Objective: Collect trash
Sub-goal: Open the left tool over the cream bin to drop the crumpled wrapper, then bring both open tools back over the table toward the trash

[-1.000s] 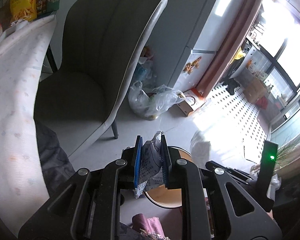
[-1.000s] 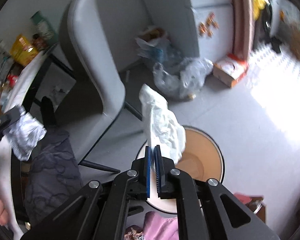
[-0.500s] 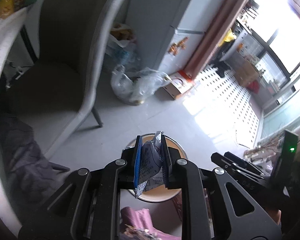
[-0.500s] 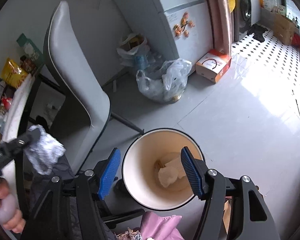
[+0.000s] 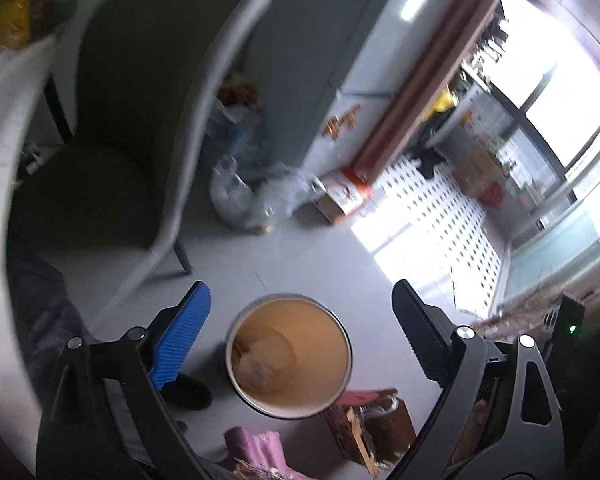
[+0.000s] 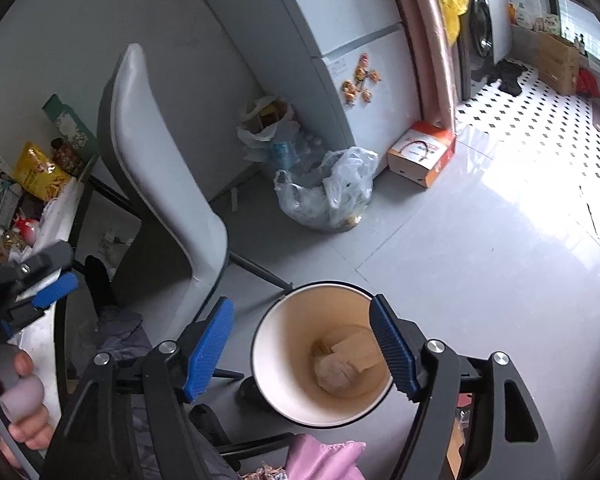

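Observation:
A round trash bin (image 5: 290,356) with a cream inside stands on the grey floor; it also shows in the right wrist view (image 6: 320,354). Crumpled paper trash (image 5: 256,364) lies at its bottom, seen in the right wrist view (image 6: 338,368) too. My left gripper (image 5: 300,336) is open and empty above the bin. My right gripper (image 6: 304,344) is open and empty above the bin. The left gripper also shows at the left edge of the right wrist view (image 6: 40,276), open and empty.
A grey chair (image 6: 160,184) stands left of the bin. Plastic bags (image 6: 324,192) and a cardboard box (image 6: 422,152) lie on the floor by the fridge (image 6: 340,40). A cluttered table (image 6: 40,208) is at the left. Pink cloth (image 6: 320,456) lies near the bin.
My right gripper opened and dropped the white tissue into the bin. My left gripper then opened and its crumpled paper is gone from the jaws.

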Demonstrator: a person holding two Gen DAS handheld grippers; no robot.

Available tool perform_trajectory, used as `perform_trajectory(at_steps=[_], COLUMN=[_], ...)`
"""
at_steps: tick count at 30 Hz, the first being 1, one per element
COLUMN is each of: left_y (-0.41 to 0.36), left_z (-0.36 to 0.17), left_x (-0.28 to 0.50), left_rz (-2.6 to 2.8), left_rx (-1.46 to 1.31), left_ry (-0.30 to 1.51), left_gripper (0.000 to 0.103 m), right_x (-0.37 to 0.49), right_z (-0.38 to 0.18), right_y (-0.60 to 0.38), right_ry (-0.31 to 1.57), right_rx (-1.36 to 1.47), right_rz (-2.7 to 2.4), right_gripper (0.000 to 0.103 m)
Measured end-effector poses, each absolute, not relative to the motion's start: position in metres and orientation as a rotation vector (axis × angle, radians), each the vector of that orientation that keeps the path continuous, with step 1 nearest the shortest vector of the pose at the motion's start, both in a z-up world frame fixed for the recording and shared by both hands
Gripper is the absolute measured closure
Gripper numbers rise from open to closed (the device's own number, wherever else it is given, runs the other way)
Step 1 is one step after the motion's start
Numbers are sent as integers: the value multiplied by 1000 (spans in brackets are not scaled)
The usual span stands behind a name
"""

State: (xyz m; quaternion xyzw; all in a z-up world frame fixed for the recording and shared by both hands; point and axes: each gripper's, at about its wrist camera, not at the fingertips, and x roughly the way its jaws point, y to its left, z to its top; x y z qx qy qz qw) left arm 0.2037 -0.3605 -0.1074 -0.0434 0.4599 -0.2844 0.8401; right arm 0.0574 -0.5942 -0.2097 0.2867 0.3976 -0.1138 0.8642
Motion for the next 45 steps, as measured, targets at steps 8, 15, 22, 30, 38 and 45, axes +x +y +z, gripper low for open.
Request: perform_trajectory(at_steps=[8,15,22,30,38,45], left_y=[-297,-237,-174,-95,-21,50], left_z=[-63,-42,-20,-6,-4,-11], left_x=[195,184,160,131,110,91], left_rz=[-525,-450,-369,-254,-125,12], left_rx=[-134,-186,-180,-214,-245,-300], left_ry=[846,785,677,603,576,565], left_gripper=[6,6,6,6,6,6], right_x=[73,90,93,96,105,116], right_z=[-169,-124,-84,-55,-45,-43], right_y=[-542,-479,-421,-337,-272,-217], right_ry=[773,744,649,606,621,678], right_rx=[482,374,297,198,155,121], right_rz=[-129,-45,-17,93,188,291], right_gripper=[12,8,8,8,8,8])
